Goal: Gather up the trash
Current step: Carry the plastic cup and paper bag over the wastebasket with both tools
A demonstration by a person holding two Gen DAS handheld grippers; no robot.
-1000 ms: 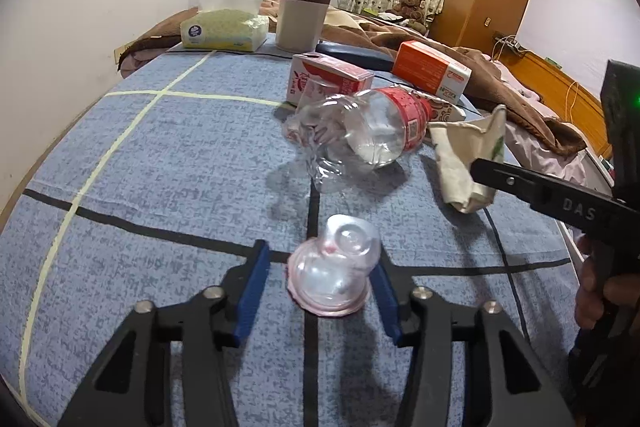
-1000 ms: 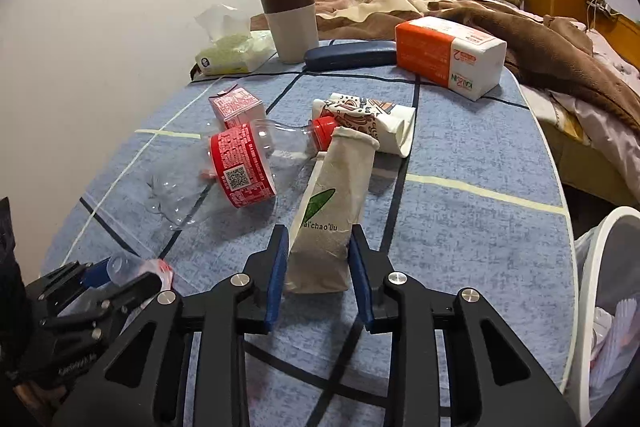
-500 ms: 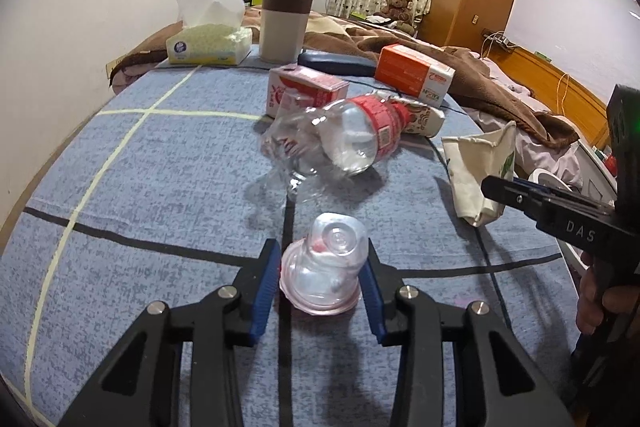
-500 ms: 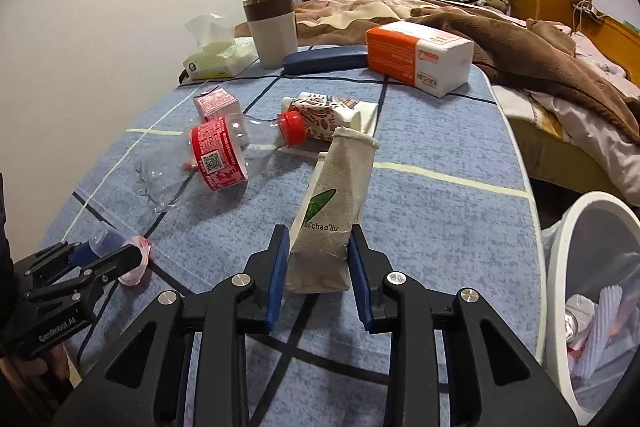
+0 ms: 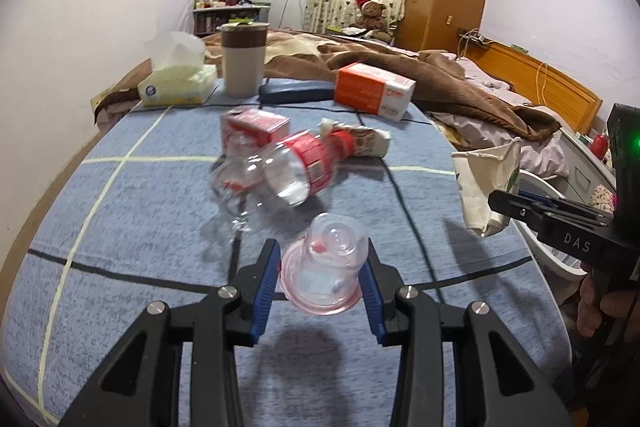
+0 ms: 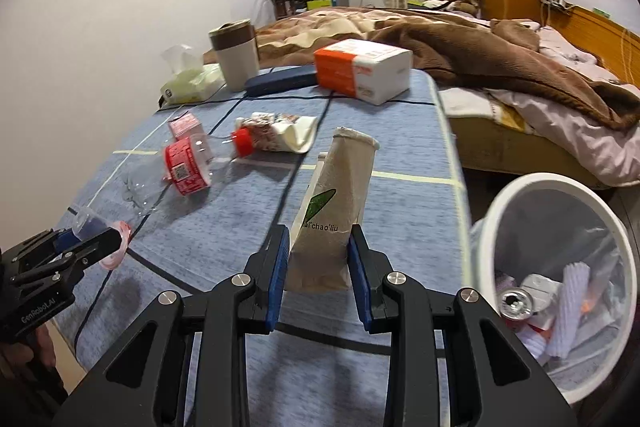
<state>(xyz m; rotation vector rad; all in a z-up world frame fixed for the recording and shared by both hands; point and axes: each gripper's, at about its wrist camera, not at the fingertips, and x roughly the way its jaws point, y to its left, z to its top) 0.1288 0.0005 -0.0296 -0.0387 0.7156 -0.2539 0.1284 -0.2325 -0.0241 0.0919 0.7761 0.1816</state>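
**Both grippers hold trash above the blue table**

The left gripper point(image 5: 320, 283) clamps a clear plastic cup point(image 5: 326, 265); a crushed bottle point(image 5: 280, 175) lies just ahead. The right gripper point(image 6: 318, 263) grips a flattened paper bag point(image 6: 334, 215) near the table's point(image 6: 400, 211) right edge. To its right, beyond that edge, stands an open white bin point(image 6: 500, 203), partly filled.

Both grippers' jaws clamped, tilted downward.
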